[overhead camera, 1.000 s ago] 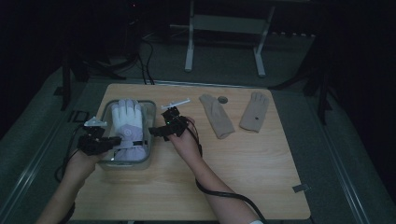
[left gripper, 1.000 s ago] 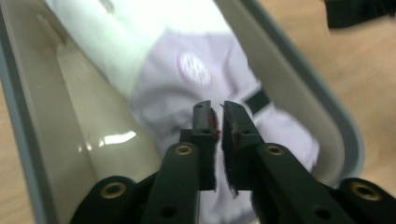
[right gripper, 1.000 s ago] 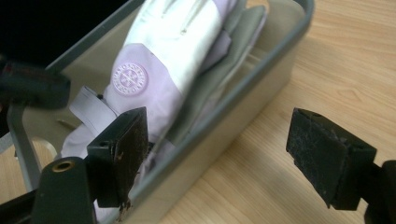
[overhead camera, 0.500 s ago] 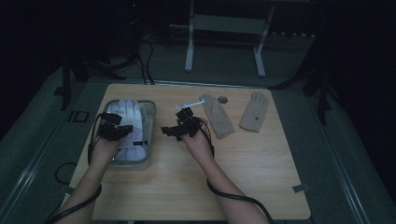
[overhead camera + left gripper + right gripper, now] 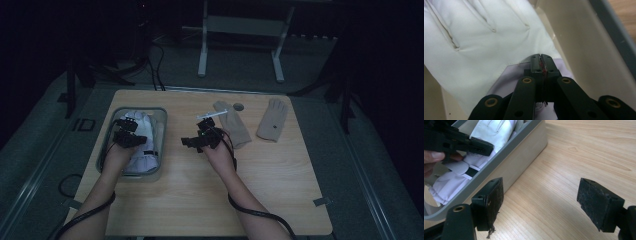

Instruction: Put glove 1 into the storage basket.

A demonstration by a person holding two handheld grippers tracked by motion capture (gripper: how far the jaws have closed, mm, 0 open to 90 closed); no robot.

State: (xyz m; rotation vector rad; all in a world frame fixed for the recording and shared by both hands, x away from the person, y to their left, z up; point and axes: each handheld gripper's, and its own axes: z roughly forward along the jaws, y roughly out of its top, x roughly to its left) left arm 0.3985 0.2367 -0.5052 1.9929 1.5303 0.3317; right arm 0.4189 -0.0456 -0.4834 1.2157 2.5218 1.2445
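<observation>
The left gripper (image 5: 541, 58) has its jaws pressed together with nothing between them, the tips just above a white glove (image 5: 481, 42) that lies in a grey bin (image 5: 609, 27). The right gripper (image 5: 540, 202) has its jaws spread wide and empty over bare wood, just beside the outer wall of the bin (image 5: 524, 152).

The table (image 5: 280, 190) is light wood, and the room around it is dark, with a metal stand (image 5: 240, 30) on the floor behind.

The left gripper view shows the seams of the glove and a pale lilac sheet under its cuff, close to the inner wall of the bin. The right gripper view shows the left gripper (image 5: 476, 146) from the side, above the glove (image 5: 496, 130). The high view shows two beige gloves, one (image 5: 232, 125) near the right gripper (image 5: 200, 141) and the other (image 5: 273, 119) farther right, with a small round disc (image 5: 238, 106) between them at the far edge.

The bin (image 5: 161, 145) stands near the left edge of the table. The near half of the table and its right side are open wood.
</observation>
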